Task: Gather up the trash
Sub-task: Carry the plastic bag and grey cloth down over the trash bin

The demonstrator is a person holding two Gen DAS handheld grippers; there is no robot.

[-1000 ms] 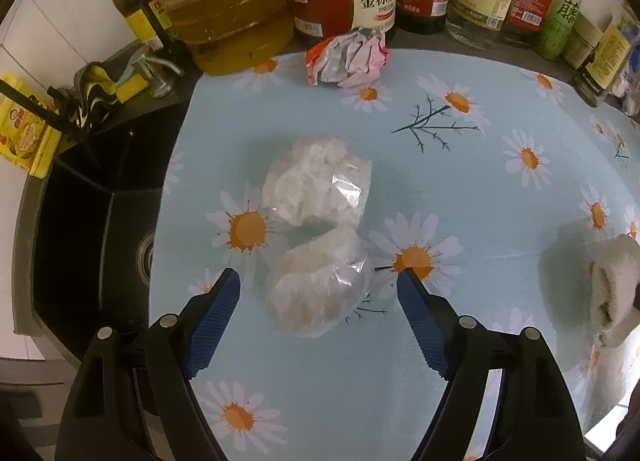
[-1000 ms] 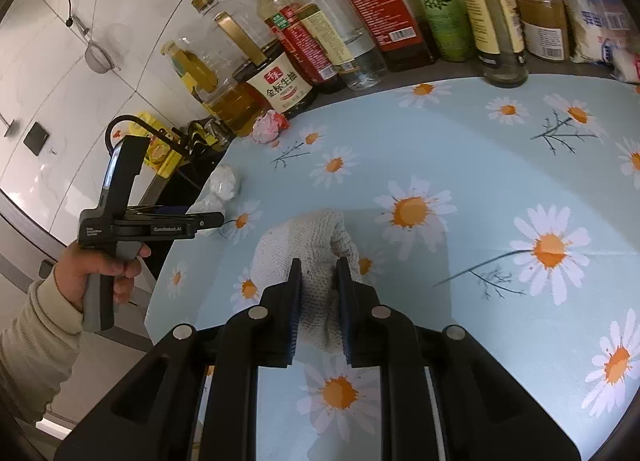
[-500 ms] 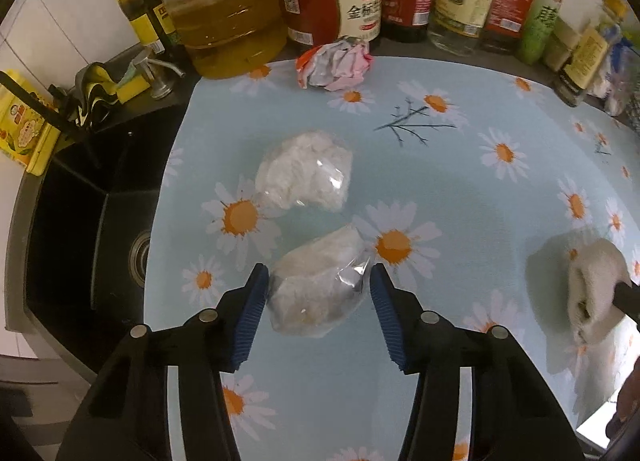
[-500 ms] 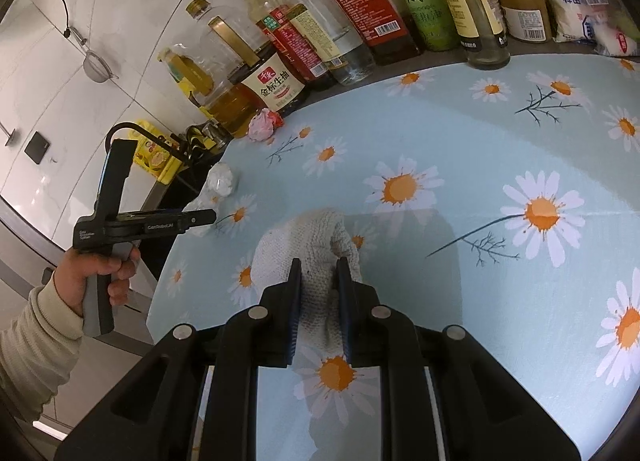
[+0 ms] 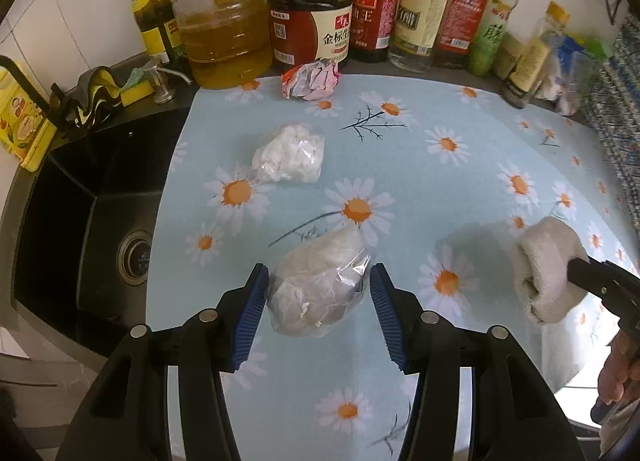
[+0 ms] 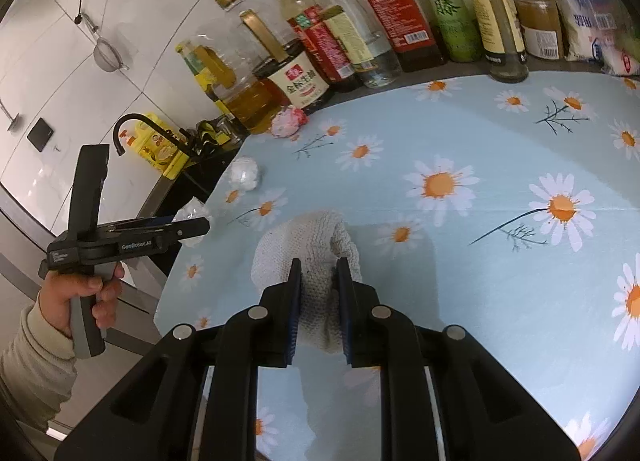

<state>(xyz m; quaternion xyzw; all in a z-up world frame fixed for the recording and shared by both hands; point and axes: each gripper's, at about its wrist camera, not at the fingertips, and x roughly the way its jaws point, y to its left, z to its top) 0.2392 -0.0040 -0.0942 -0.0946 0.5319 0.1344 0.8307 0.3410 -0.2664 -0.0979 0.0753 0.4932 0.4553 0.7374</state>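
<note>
My left gripper (image 5: 320, 269) is shut on a crumpled clear plastic bag of white tissue (image 5: 320, 289), held just above the daisy-print mat (image 5: 460, 189). From the right wrist view the same left gripper (image 6: 200, 225) and bag (image 6: 192, 213) sit at the mat's left edge. My right gripper (image 6: 319, 265) is shut on a white knitted cloth (image 6: 308, 237); the cloth (image 5: 548, 265) also shows at the right of the left wrist view. A second plastic wad (image 5: 290, 159) lies on the mat, and a crumpled pink-and-red wrapper (image 5: 312, 79) rests by the bottles.
A row of oil and sauce bottles (image 5: 312, 29) lines the back of the counter. A black sink (image 5: 80, 221) with a drain drops off left of the mat, with a faucet (image 6: 132, 123), sponge (image 5: 136, 87) and yellow box (image 5: 20, 129) beside it.
The left jaws closed on the nearer plastic wad and carried it up and away from the other wad. The right gripper shifted a little with the cloth still in it.
</note>
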